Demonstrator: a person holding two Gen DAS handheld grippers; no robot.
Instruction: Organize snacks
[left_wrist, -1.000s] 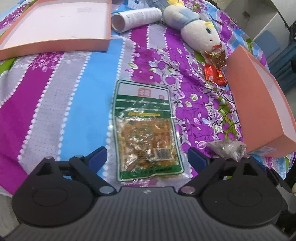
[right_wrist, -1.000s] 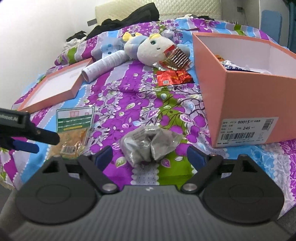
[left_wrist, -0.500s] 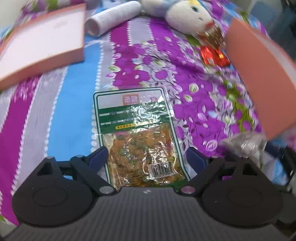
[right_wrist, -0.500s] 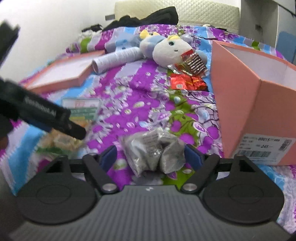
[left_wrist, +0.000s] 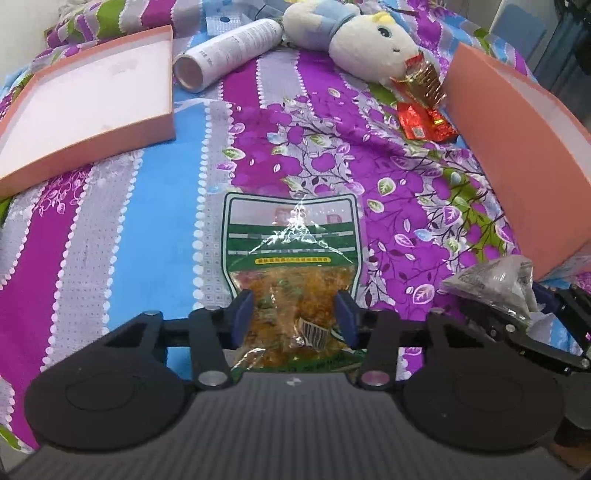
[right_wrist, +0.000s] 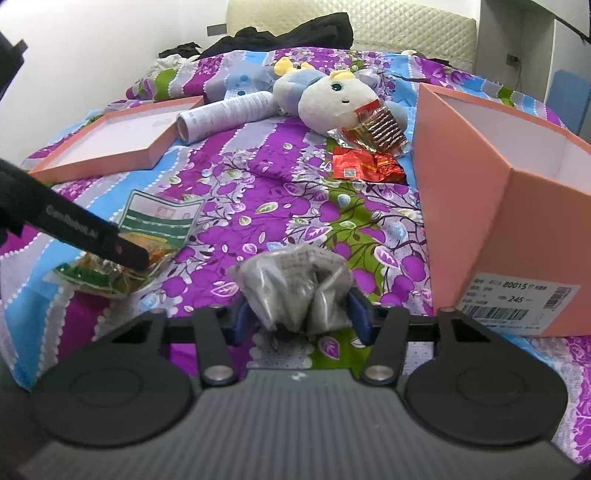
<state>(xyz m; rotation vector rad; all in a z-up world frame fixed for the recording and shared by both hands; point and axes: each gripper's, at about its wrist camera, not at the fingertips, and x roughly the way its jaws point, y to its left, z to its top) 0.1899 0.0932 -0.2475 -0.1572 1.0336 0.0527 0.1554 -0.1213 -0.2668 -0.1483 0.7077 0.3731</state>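
Both grippers closed onto packets; four snacks.

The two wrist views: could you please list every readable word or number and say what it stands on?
"80015" and "245": white sticker on the pink box.
"GenRobot.AI": left gripper's finger.
Print on the green snack packet, the grey packet, the red packet and the paper tube: too blurred to read.

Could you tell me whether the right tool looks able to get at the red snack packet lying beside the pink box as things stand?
Probably not yet: the right tool has just been closing on the grey snack bag, so it is occupied. Otherwise, the bedspread up to the red snack packet beside the pink box looks clear.
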